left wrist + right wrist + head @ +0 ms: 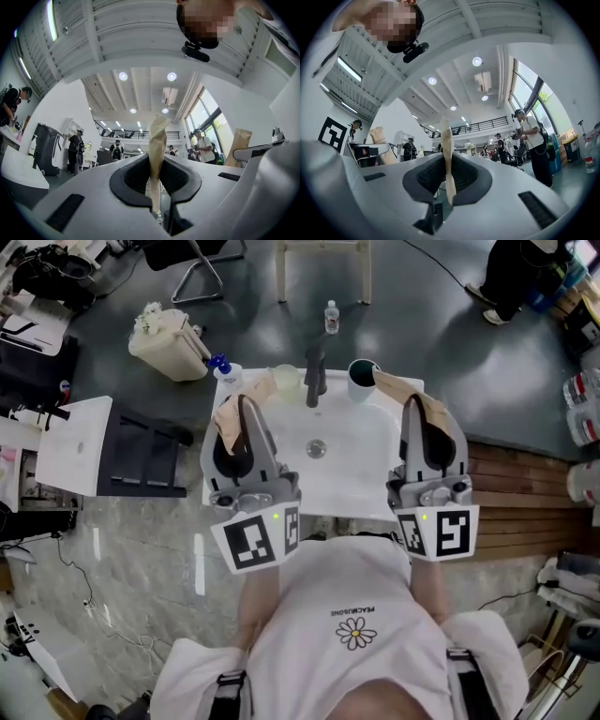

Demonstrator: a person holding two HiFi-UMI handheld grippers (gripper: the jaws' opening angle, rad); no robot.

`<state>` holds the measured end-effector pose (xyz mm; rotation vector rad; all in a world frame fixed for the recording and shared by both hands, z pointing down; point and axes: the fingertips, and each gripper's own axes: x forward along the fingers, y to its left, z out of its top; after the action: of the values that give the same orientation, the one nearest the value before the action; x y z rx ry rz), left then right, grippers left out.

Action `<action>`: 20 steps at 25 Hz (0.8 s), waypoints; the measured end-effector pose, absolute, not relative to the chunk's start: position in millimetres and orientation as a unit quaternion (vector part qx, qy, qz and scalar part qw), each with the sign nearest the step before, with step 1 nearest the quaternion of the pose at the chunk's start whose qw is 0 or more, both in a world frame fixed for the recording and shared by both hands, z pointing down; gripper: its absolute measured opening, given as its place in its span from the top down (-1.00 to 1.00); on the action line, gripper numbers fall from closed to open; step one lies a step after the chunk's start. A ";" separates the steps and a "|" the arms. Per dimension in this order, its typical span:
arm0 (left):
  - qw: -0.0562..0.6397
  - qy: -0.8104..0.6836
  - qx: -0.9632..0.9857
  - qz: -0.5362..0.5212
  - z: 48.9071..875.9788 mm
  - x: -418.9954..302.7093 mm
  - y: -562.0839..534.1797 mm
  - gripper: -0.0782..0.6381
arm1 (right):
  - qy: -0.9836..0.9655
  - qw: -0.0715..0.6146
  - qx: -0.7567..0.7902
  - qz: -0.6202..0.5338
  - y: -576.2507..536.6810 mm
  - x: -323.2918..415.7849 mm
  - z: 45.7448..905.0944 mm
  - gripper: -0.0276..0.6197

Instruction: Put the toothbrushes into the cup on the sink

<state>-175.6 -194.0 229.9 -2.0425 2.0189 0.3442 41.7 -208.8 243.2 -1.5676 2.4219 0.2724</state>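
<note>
Sink [361, 470] sits below. Left gripper [240, 413] pinches a wrapped brush [227, 423] in its jaws. Right gripper [424, 409] pinches a second brush [394, 385], near the cup [360, 381] at the sink's back right corner. Next, tip it in.

The left gripper [157, 178] is pointing up toward a white ribbed ceiling [140, 33]. Its dark-padded jaws are pressing together on a paper-wrapped toothbrush [156, 140], whose tan sleeve is rising upright between them with its top slightly crumpled. Round ceiling lights [123, 76] are glowing above, several people [75, 145] are standing in the distance, tall windows [206, 119] are letting in daylight at the right, and a second paper packet [239, 146] is standing up near the right edge.
</note>
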 end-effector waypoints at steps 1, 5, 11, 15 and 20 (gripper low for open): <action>0.124 0.691 -0.702 0.118 230.2 -174.7 -195.0 0.64 | 0.829 0.120 -0.538 0.093 -210.6 41.9 243.7 0.82; 0.125 0.687 -0.707 0.116 231.6 -171.6 -199.5 0.64 | 0.829 0.116 -0.540 0.085 -230.7 42.4 245.5 0.82; 0.119 0.683 -0.711 0.117 232.6 -168.7 -206.0 0.64 | 0.833 0.084 -0.545 0.051 -275.2 43.3 257.7 0.82; 0.113 0.681 -0.714 0.116 236.5 -168.9 -210.9 0.64 | 0.838 0.049 -0.542 0.025 -309.5 37.0 287.7 0.82; 0.114 0.678 -0.718 0.112 241.9 -165.8 -212.7 0.64 | 0.843 -0.008 -0.538 -0.017 -348.6 29.8 345.3 0.82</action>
<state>-165.8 -212.7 241.9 -2.1042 1.9864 0.3294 29.8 -348.6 345.3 -1.6982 2.6608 -0.0545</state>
